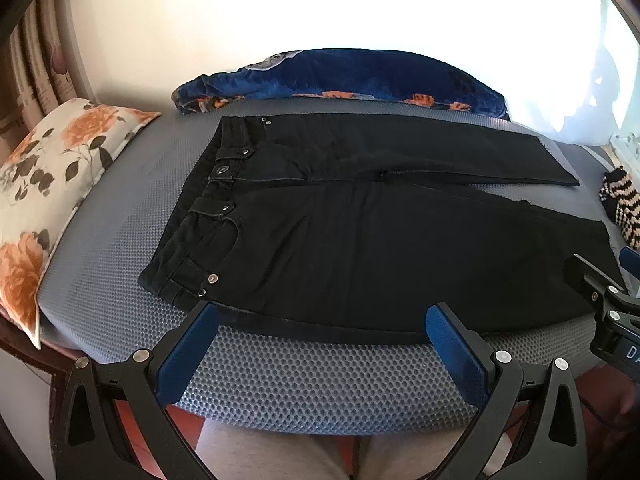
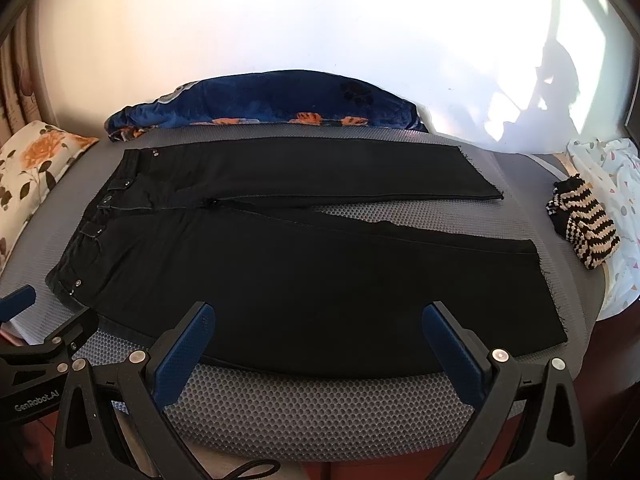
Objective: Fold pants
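While the black pants (image 1: 360, 220) are lying flat, legs splayed, nothing is being folded yet.
Left gripper (image 1: 322, 324) and right gripper (image 2: 318, 322) are hovering with tongs apart at the near edge, likely lining up the leg-over-leg fold.

Black is shown by the pants (image 1: 360, 240), with small silver rivets dotted along the waistband. A grey honeycomb pattern is carried by the mat (image 1: 320, 384) beneath them. Orange roses with dark leaves are printed on the cream pillow (image 1: 44, 184). Deep blue is worn by the blanket (image 2: 260, 100), broken by orange patches and a dark paw print. Black and beige stripes are seen on the knitted piece (image 2: 584, 224). Blue pads on black frames are borne by the left gripper (image 1: 320, 316) and the right gripper (image 2: 320, 316)
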`<control>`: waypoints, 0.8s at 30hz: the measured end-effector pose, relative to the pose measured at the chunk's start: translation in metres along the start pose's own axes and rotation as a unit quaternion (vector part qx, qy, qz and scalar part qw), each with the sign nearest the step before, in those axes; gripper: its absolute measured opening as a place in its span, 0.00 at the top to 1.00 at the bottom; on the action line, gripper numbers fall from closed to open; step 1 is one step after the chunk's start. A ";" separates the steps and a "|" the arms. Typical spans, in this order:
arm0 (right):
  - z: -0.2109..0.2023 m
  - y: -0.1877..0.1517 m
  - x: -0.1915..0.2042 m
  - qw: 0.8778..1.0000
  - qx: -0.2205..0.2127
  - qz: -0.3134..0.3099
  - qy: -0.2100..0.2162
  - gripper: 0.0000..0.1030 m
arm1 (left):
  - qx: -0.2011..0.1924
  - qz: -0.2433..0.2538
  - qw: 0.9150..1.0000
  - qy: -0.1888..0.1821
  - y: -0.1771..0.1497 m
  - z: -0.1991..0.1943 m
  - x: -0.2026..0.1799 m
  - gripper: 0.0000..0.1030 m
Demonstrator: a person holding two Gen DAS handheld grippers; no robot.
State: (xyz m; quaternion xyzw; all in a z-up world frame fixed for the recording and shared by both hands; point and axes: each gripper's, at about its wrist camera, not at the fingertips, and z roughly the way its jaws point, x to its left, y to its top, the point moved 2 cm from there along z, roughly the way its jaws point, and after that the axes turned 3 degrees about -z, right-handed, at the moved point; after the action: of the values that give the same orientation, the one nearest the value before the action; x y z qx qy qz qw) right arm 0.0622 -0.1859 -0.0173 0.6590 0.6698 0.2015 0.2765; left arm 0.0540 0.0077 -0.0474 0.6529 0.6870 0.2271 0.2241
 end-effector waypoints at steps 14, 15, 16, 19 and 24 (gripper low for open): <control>0.001 0.000 0.003 1.000 0.001 -0.002 0.003 0.00 | -0.001 0.003 1.000 0.003 0.000 0.002 0.000 0.00; 0.002 0.000 0.003 1.000 0.001 -0.002 0.004 0.00 | -0.001 0.002 1.000 0.003 0.000 0.002 0.000 0.00; 0.002 0.000 0.003 1.000 0.001 -0.002 0.005 0.00 | -0.002 0.002 1.000 0.003 0.000 0.002 0.000 0.00; 0.001 0.000 0.003 1.000 0.002 -0.003 0.005 0.00 | -0.001 0.002 1.000 0.003 0.000 0.002 0.000 0.00; 0.002 0.001 0.003 1.000 0.002 -0.005 0.006 0.00 | -0.001 0.002 1.000 0.004 0.000 0.003 -0.001 0.00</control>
State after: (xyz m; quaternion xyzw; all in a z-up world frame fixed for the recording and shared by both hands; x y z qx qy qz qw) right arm 0.0643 -0.1828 -0.0186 0.6550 0.6750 0.2025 0.2725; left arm 0.0557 0.0070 -0.0499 0.6532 0.6862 0.2310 0.2216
